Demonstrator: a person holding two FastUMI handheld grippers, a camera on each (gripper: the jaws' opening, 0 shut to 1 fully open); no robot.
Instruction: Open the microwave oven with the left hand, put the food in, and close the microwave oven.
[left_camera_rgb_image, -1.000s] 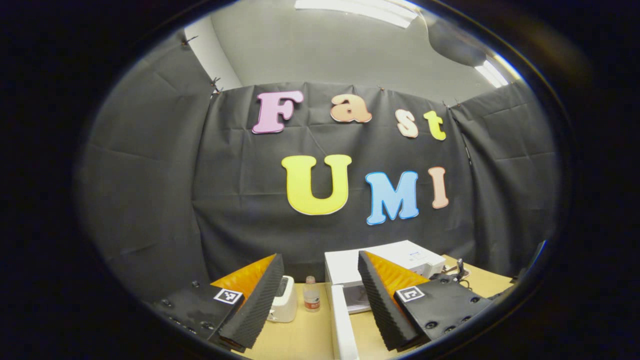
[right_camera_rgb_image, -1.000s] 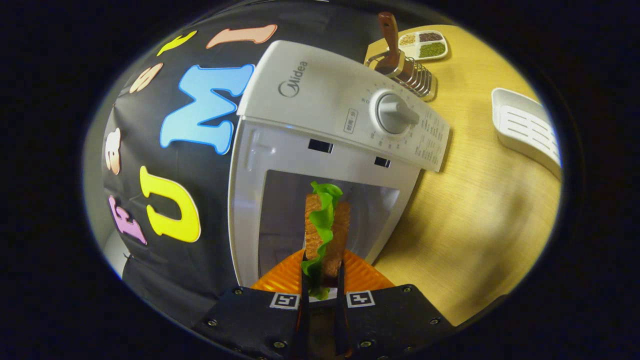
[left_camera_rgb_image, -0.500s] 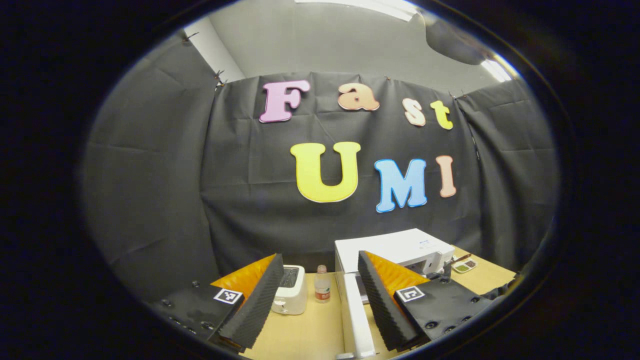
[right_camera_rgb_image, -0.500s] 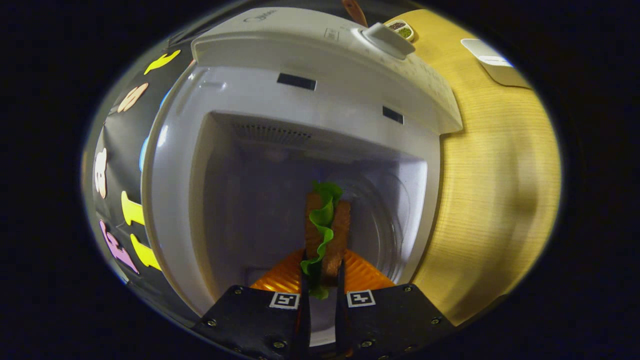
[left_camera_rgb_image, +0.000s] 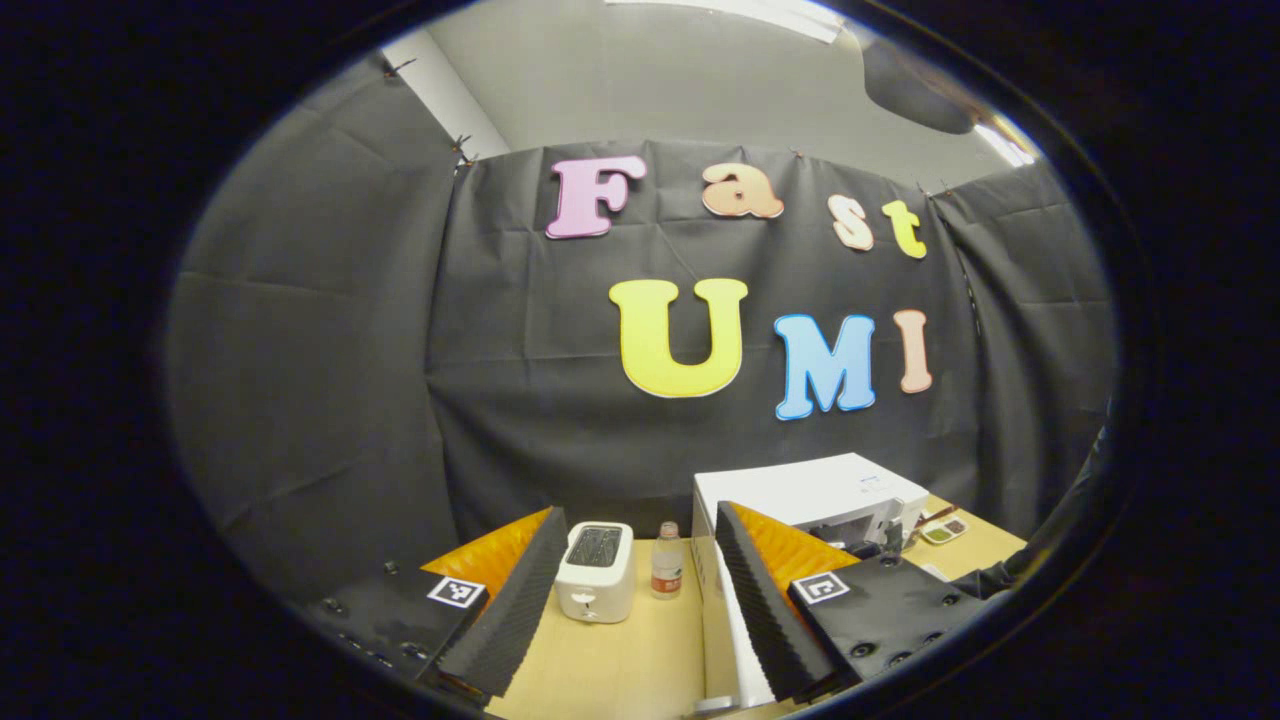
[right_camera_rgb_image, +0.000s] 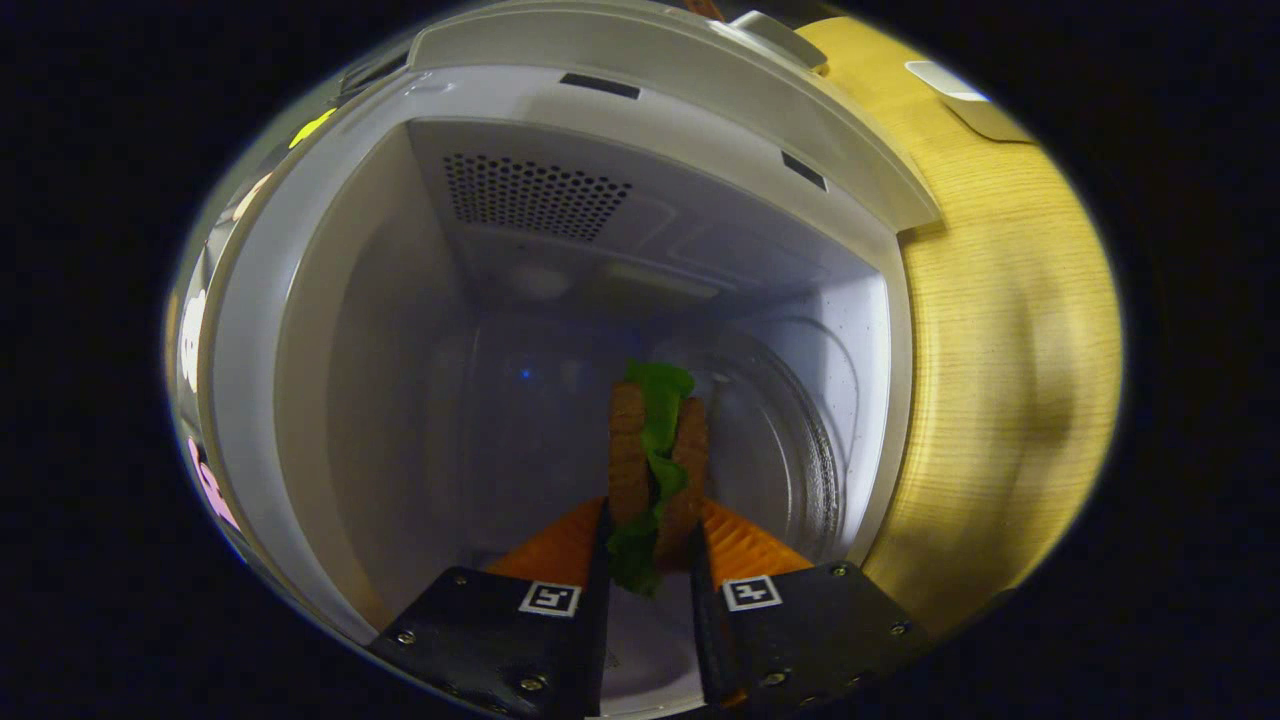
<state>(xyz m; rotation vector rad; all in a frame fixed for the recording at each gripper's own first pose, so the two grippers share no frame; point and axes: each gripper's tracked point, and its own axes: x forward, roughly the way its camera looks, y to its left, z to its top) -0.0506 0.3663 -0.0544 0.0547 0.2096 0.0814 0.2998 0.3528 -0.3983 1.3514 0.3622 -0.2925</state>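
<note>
Right gripper (right_camera_rgb_image: 648, 560) is inside the open microwave (right_camera_rgb_image: 330, 330), fingers pinching the sandwich (right_camera_rgb_image: 655, 450) of two brown slices and lettuce, beside the glass turntable (right_camera_rgb_image: 800, 440). Left gripper (left_camera_rgb_image: 640, 590) hangs wide open above the wooden table (left_camera_rgb_image: 620, 670), holding nothing, with a white toaster (left_camera_rgb_image: 595, 570), small bottle (left_camera_rgb_image: 667, 575) and the microwave's open door (left_camera_rgb_image: 725, 620) ahead.

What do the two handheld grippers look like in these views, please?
On the left gripper, each black finger mount carries a square black-and-white marker and small screws; the fingers have ribbed inner faces. The right gripper has the same black screwed mounts with square markers and ribbed finger backs.
</note>
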